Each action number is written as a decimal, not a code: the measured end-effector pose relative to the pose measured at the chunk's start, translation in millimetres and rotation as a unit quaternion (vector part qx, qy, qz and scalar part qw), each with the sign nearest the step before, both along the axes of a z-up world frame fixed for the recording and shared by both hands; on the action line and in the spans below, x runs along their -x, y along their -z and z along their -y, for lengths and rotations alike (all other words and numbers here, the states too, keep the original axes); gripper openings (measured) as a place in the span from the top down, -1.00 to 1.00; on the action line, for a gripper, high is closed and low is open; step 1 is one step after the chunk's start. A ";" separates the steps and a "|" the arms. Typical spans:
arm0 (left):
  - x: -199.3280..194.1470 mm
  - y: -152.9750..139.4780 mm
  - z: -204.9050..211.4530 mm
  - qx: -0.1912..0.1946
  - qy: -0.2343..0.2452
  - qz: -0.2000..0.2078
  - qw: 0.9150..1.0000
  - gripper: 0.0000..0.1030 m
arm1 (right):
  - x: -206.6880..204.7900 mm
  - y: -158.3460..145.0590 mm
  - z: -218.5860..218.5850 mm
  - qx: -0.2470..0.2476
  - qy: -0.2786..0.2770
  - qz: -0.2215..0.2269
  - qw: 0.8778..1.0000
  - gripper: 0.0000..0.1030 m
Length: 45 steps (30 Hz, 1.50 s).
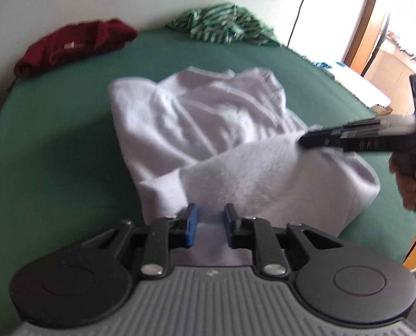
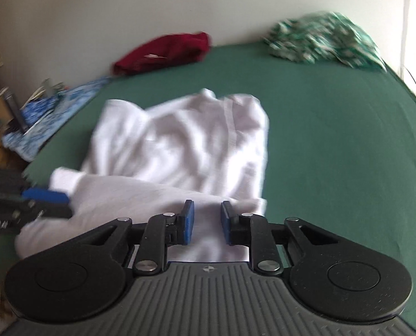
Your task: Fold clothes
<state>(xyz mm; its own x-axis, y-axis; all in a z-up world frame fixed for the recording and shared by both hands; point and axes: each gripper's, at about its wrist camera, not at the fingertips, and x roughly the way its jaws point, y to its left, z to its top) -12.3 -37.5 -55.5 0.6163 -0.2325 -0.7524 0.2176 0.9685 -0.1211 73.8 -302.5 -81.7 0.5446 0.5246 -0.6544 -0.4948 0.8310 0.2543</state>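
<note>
**White garment half-folded between both grippers**

Your left gripper (image 1: 210, 225) sits at the near edge of the rumpled white fleecy garment (image 1: 208, 128), blue-padded fingers spread with cloth showing in the gap. Your right gripper (image 2: 206, 222) is likewise parted over the near hem. The garment lies mid-way across the green table cover (image 2: 334, 140), its near part lifted into a fold. A folded dark red garment (image 1: 73, 44) and a crumpled green-and-white striped garment (image 1: 224, 23) rest at the far edge, well apart.

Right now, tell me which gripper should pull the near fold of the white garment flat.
Probably the left gripper: its open jaws sit at the white garment near edge. The right gripper touches the fold's raised flank, side-on.
</note>
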 end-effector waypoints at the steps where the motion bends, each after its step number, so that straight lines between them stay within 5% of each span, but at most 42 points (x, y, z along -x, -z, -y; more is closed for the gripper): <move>1: 3.5 0.0 -3.9 -0.004 -0.001 0.000 1.000 0.45 | 0.8 -4.3 3.9 -0.002 0.001 -0.004 1.000 0.80; 5: 26.5 -26.1 -9.3 0.000 0.010 0.006 1.000 0.69 | 22.9 -33.4 28.4 -0.050 -0.037 -0.019 0.998 0.59; 7: 41.3 -42.4 -7.5 0.016 0.032 0.014 0.999 0.62 | 38.0 -40.1 34.3 -0.054 -0.081 -0.048 0.994 0.51; 10: 53.8 -37.7 10.3 0.031 0.077 -0.009 0.996 0.39 | 61.2 -36.9 40.4 0.002 -0.071 -0.042 0.997 0.11; 17: 70.2 -12.8 41.8 -0.078 0.149 -0.006 0.986 0.31 | 70.4 -10.8 50.8 -0.002 -0.055 -0.083 0.995 0.07; 19: 75.1 -11.9 46.0 -0.119 0.182 0.001 0.976 0.31 | 68.0 -7.0 49.8 -0.003 -0.059 -0.087 0.994 0.13; 23: 78.9 -6.0 47.4 -0.175 0.225 0.003 0.958 0.36 | 64.3 -13.5 49.9 0.004 -0.086 -0.071 0.994 0.67; 30: 71.1 -3.2 33.1 -0.168 0.242 -0.011 0.956 0.42 | 68.1 -16.5 41.5 0.073 -0.168 -0.045 0.982 0.76; 34: 73.0 -4.8 35.9 -0.187 0.270 -0.015 0.944 0.47 | 71.5 -18.2 35.7 0.111 -0.199 -0.024 0.973 0.74; 40: 70.5 -4.7 35.8 -0.206 0.309 -0.029 0.928 0.52 | 65.8 -52.8 42.4 0.051 -0.141 0.016 0.989 0.65; 43: 68.2 -5.0 35.8 -0.199 0.315 -0.036 0.928 0.52 | 59.3 -50.9 28.8 0.002 -0.149 -0.007 0.989 0.58; 45: 68.7 -6.2 33.0 -0.188 0.315 -0.040 0.929 0.43 | 56.6 -37.0 18.0 0.011 -0.152 -0.027 0.988 0.58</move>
